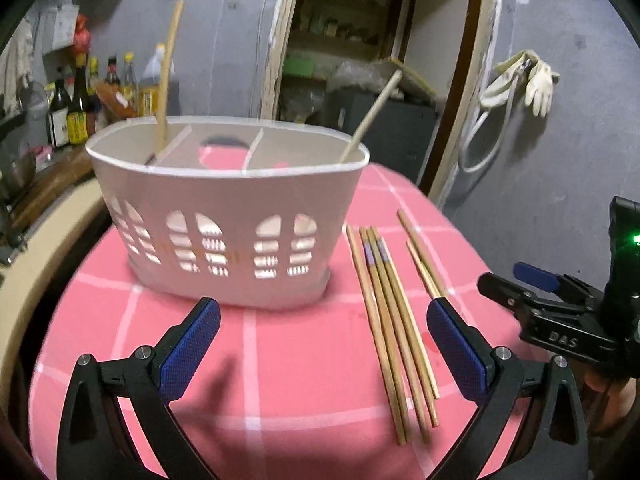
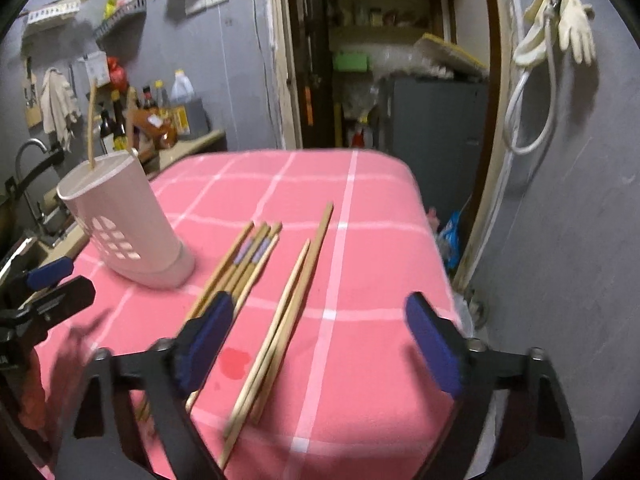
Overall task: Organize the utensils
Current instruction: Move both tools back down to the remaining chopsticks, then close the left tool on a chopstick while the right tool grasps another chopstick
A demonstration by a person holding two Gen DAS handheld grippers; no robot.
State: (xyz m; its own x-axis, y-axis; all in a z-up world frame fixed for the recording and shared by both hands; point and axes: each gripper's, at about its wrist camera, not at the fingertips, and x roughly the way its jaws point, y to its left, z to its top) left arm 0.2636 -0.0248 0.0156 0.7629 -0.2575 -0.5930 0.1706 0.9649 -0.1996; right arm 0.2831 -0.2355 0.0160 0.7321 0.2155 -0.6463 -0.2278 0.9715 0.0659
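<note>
Both grippers are hanging open and empty — the left gripper point(image 1: 323, 344) lower centre, the right gripper point(image 2: 320, 344) likewise. Loose chopsticks point(image 1: 394, 332) are lying beside the pink caddy point(image 1: 228, 216) — two more are standing inside.

Chopsticks point(image 1: 394, 320) on table point(image 1: 280, 360), right of caddy point(image 1: 228, 216)

Bare tablecloth point(image 1: 280, 360) before the holder point(image 1: 224, 216); chopsticks point(image 1: 394, 320) lie just right

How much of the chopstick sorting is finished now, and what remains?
Done: two wooden chopsticks stand in the pink plastic holder. In hand: nothing; the left gripper and right gripper are open. Left: four banded chopsticks and a plain pair lie on the pink checked cloth.
</note>
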